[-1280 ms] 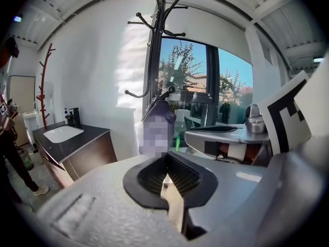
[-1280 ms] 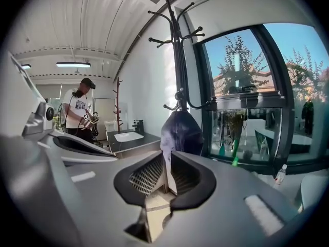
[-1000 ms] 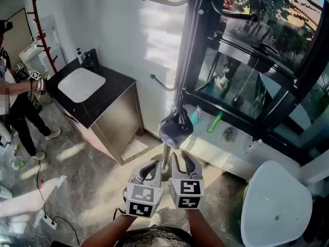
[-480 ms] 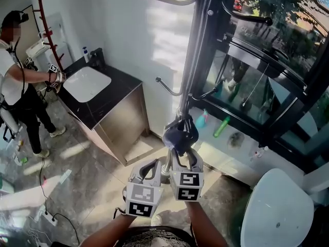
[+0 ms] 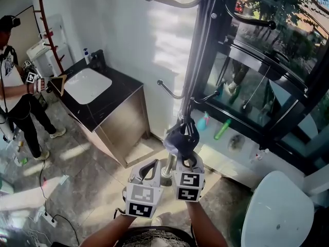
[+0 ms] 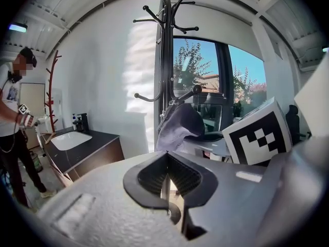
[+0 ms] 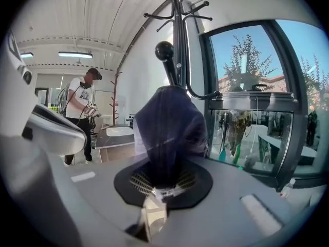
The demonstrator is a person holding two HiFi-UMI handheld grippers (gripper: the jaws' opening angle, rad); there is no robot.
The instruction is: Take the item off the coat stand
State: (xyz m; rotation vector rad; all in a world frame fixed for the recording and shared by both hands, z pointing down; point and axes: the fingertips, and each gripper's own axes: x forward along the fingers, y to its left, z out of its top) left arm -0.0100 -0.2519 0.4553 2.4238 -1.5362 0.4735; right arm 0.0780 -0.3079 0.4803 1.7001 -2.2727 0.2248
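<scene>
A dark cap (image 5: 179,137) hangs from a low hook of the black coat stand (image 5: 198,60), just ahead of both grippers. My right gripper (image 5: 186,159) reaches up to the cap's lower edge, and its jaws are closing with the fabric pinched between them. In the right gripper view the cap (image 7: 169,130) fills the middle, its cloth running down into the right gripper (image 7: 163,189), with the stand (image 7: 179,35) behind. My left gripper (image 5: 153,169) sits beside it, lower and to the left, shut and empty. In the left gripper view the left gripper (image 6: 165,157) points at the cap (image 6: 180,127).
A dark cabinet with a white sink (image 5: 90,84) stands at the left wall. A person (image 5: 15,86) with grippers stands by it near a red coat stand (image 5: 46,30). A window wall with bottles on the sill (image 5: 221,128) is right; a white seat (image 5: 277,210) is at lower right.
My right gripper has risen to the cap and its jaws have come together on the lower edge. The left gripper has stayed put. The person at left has shifted.
</scene>
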